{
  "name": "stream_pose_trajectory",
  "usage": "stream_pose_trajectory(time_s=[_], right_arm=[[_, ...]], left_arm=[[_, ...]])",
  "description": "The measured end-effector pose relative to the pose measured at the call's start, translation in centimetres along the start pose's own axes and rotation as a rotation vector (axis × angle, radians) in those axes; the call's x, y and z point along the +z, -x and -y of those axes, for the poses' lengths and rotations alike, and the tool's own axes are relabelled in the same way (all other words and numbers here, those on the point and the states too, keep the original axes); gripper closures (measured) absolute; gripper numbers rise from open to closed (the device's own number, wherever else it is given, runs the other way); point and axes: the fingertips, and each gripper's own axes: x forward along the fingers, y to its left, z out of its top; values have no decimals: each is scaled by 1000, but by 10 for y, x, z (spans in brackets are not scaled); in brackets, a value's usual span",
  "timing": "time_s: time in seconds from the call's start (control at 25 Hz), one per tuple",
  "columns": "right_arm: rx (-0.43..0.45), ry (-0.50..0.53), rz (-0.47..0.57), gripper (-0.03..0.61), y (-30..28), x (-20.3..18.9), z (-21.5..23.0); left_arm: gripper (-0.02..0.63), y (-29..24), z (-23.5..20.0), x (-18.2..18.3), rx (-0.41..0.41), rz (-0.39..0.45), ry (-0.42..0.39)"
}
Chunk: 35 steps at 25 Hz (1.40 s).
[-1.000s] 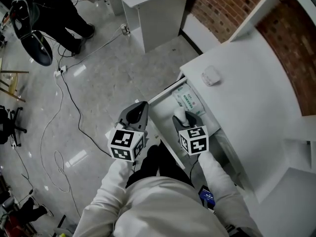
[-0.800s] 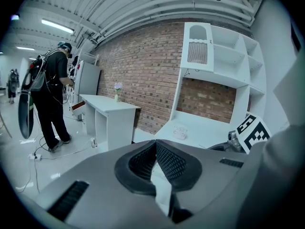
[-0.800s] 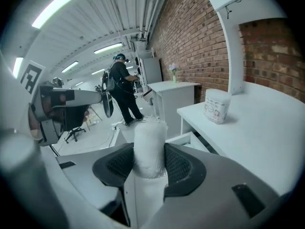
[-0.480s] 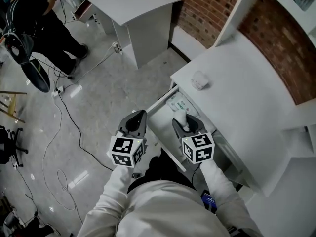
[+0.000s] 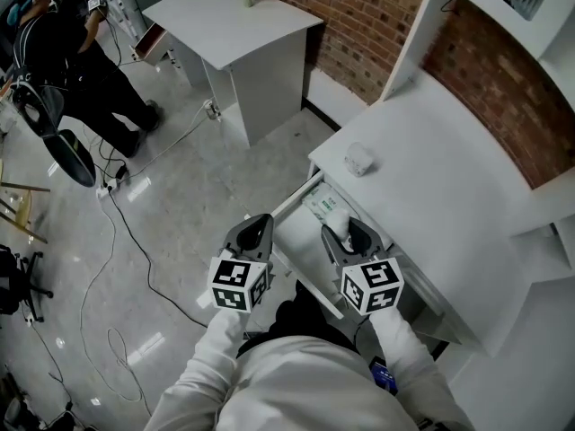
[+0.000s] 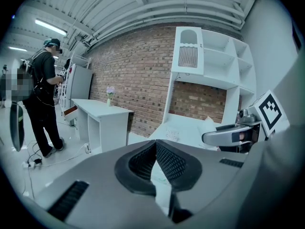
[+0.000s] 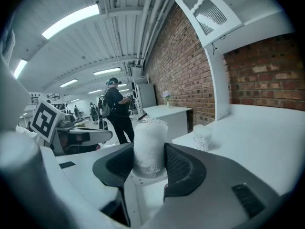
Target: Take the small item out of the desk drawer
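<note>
My right gripper (image 5: 345, 229) is shut on a small white item wrapped in foam mesh (image 5: 339, 220), held over the open desk drawer (image 5: 296, 238). In the right gripper view the item (image 7: 149, 144) stands upright between the black pads of that gripper (image 7: 149, 162). To the left of the drawer front, my left gripper (image 5: 255, 233) hangs over the floor. Its jaws (image 6: 155, 149) are shut with nothing between them. A white printed packet (image 5: 321, 204) lies in the drawer's far end.
A small white roll (image 5: 358, 158) sits on the white desk top (image 5: 431, 178), also seen in the right gripper view as the roll (image 7: 202, 136). A second white desk (image 5: 235, 18) stands farther off by the brick wall. A person (image 5: 81, 61) and cables (image 5: 117, 205) are on the floor at left.
The head view has tilted up, so both grippers sit lower in the frame. The right gripper still clamps the white item over the drawer; the left stays shut beside it.
</note>
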Motion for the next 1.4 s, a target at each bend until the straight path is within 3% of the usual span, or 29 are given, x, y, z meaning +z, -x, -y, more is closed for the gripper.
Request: stream_pose_trajectory(time_s=[0.84, 1.4], right_arm=[[-111, -17, 210, 374, 56, 37, -4], [-154, -13, 232, 374, 69, 35, 1]], left_arm=[[595, 11, 13, 6, -57, 24, -29], [595, 9, 19, 9, -82, 37, -43]])
